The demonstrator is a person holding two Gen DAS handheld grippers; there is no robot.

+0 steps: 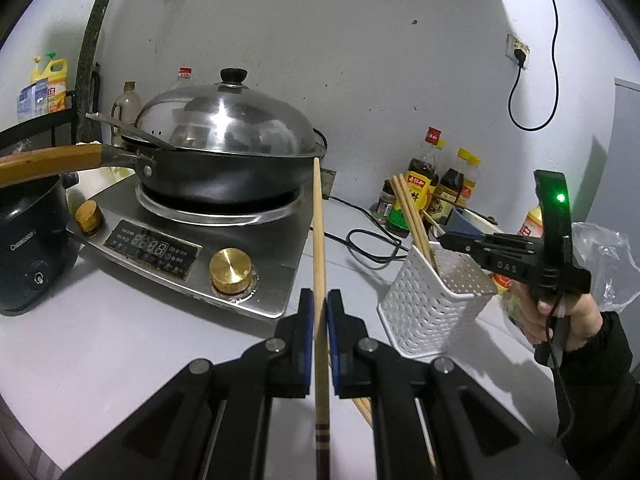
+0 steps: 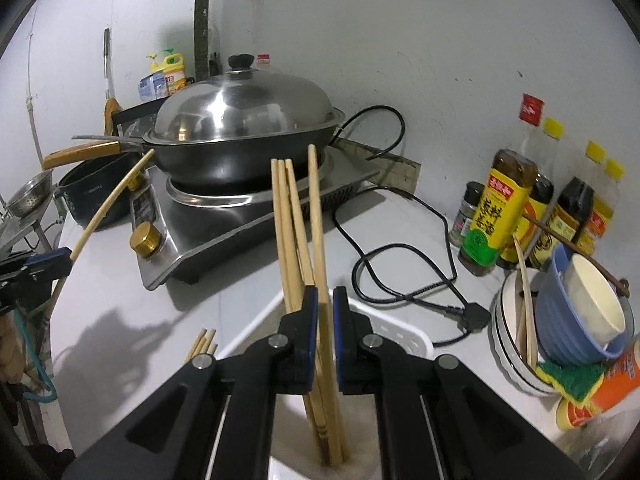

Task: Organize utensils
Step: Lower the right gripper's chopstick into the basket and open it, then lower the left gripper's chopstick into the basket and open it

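Because the job is to gather the loose sticks in one holder, each tool carries one:
Left tool (image 1: 319,312): clamped on a chopstick (image 1: 319,240), held upright and clear of the desk, apparently waiting its turn.
Right tool (image 2: 325,300): clamped on another chopstick (image 2: 320,240), right over the caddy (image 2: 404,332), tip down inside, so it can drop in beside those already standing there.
Caddy: white, perforated, near the desk's front edge, just right of the cooker (image 1: 192,248).
Loose sticks (image 2: 202,344): a few lie flat by the front edge, likely next.
Desk (image 1: 100,340): pale, smooth, crowded; a cord (image 2: 404,280) trails across the middle.
Room: white scuffed wall; wok (image 1: 224,152) on the cooker; sauce bottles (image 2: 496,208) and stacked bowls (image 2: 576,320) toward the back right corner.
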